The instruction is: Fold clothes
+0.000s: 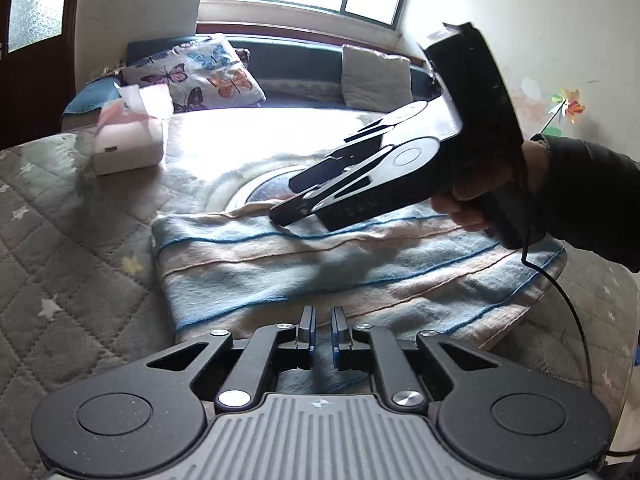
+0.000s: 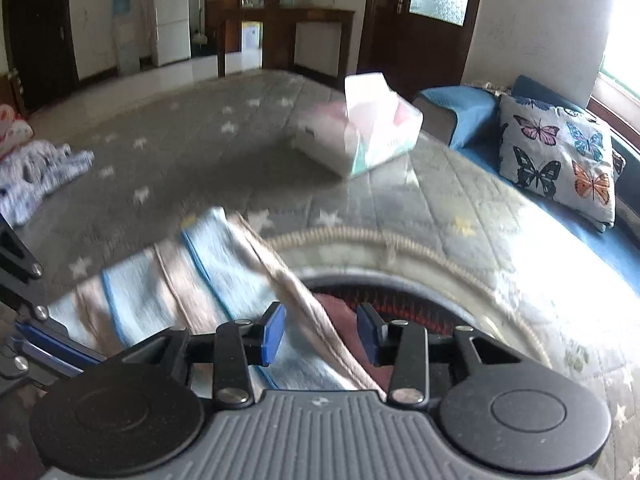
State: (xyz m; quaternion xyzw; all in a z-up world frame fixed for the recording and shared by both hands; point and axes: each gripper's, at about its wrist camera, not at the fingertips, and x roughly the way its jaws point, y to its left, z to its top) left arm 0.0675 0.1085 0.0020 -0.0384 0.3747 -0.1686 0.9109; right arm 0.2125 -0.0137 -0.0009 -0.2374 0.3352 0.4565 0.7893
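a tissue pack (image 1: 128,140) sits at the left on the grey star-quilted bed cover (image 1: 60,248). the folded striped garment (image 1: 320,264) lies flat mid-bed. the left gripper (image 1: 322,330) hangs over its near edge, jaws nearly pressed together with only a narrow gap, gripping nothing. the right gripper (image 2: 322,334), held in a hand (image 1: 484,196), is at the garment's far edge; its jaws are spread, the folded edge running between them, not pinched.
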